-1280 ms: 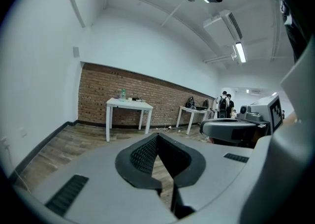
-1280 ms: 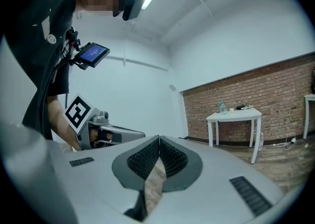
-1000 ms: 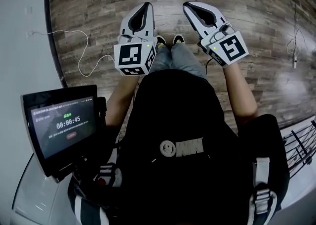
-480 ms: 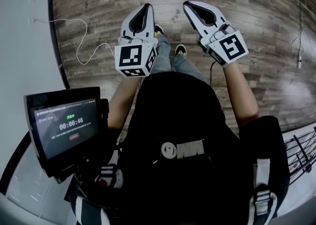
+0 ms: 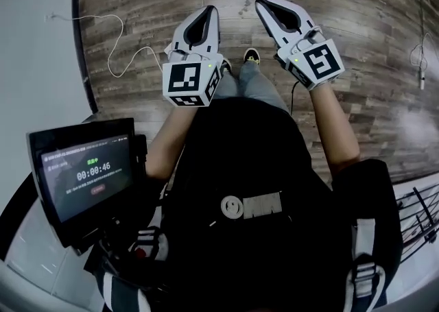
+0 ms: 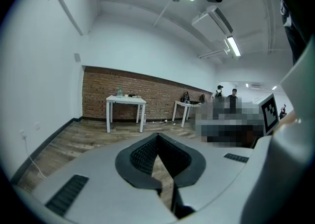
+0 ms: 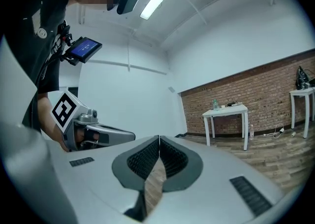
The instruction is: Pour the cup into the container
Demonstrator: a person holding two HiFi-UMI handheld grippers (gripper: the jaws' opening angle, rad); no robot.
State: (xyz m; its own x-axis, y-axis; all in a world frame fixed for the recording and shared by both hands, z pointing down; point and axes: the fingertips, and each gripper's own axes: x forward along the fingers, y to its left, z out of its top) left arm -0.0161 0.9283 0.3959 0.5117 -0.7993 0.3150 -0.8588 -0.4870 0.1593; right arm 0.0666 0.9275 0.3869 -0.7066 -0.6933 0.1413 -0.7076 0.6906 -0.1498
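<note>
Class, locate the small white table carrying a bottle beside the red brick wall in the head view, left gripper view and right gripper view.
Head view: not in it.
Left gripper view: small white table left of centre, against the red brick wall.
Right gripper view: the table right of centre, against the same wall.
Shared landmark: the wood plank floor, in all three views.

Bright, even overhead light; fisheye-warped edges

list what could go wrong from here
The loose white cable lies on the floor close to the person's shoes: a trip hazard.
The left gripper and right gripper are shut and empty, with no cup in view: a grab could knock one over unless the jaws open first.
</note>
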